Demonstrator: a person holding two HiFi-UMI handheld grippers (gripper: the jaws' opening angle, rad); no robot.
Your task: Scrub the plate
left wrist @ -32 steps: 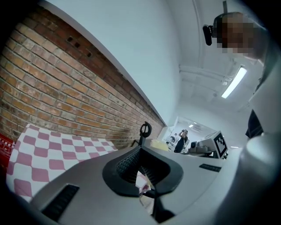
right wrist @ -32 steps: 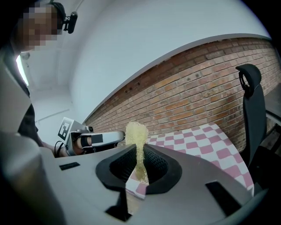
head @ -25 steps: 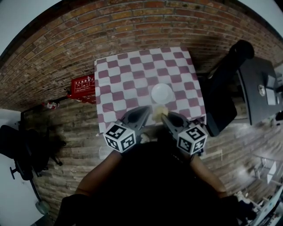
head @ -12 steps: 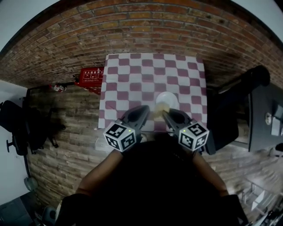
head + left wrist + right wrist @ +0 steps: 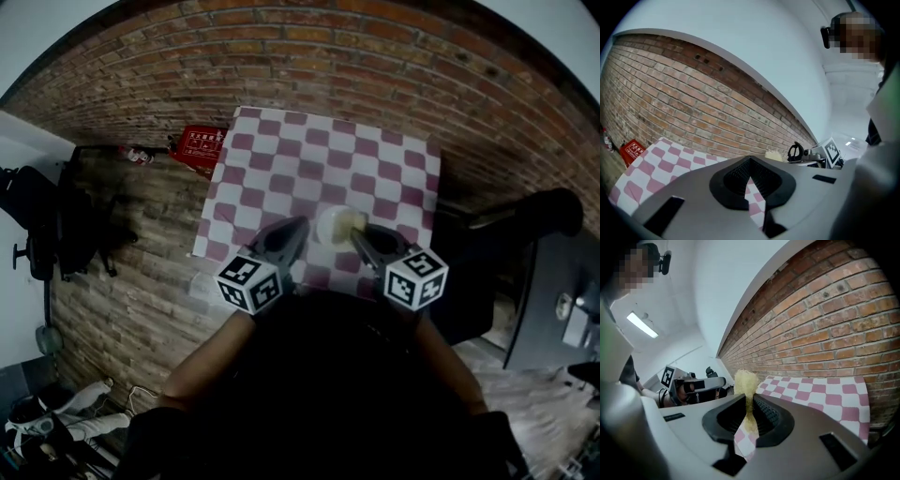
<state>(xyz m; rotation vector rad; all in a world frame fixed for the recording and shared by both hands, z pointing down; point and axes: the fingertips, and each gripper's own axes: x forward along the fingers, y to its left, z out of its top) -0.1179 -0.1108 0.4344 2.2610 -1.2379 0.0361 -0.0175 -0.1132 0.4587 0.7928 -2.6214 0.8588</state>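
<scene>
The right gripper [image 5: 749, 414] is clenched on a yellow sponge [image 5: 746, 379], which sticks up past its tips, while the left gripper [image 5: 750, 168] has its jaws pressed together with nothing between them. In the head view both grippers point at the white plate [image 5: 328, 228], which lies near the front edge of the pink-and-white checkered table [image 5: 309, 155]; the sponge sits over the plate's right rim, contact unclear. A red crate [image 5: 200, 147] stands beside the table's far left corner.
</scene>
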